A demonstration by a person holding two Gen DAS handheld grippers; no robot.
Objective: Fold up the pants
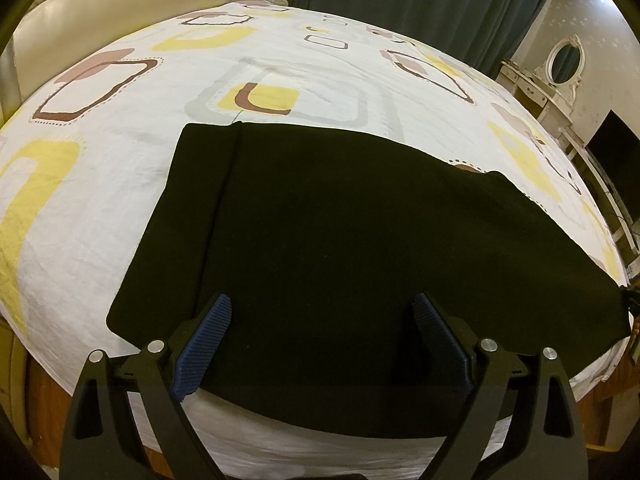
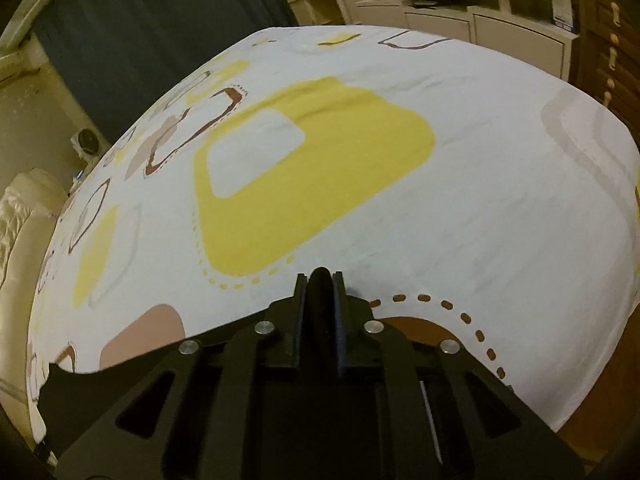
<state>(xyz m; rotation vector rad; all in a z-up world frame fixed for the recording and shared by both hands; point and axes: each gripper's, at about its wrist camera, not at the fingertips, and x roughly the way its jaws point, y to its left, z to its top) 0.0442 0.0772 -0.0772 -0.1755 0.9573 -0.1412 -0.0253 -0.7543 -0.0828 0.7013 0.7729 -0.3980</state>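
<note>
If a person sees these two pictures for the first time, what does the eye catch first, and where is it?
First comes the black pants, lying flat across the near part of the patterned bed sheet in the left wrist view, with the open left tool over their near edge. In the right wrist view, the right tool is shut on a pinch of black fabric, in front of a large yellow shape printed on the sheet.

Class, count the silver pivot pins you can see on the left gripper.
4 on the left gripper: two on its left finger linkage, two on its right; others may be hidden below the frame.
</note>
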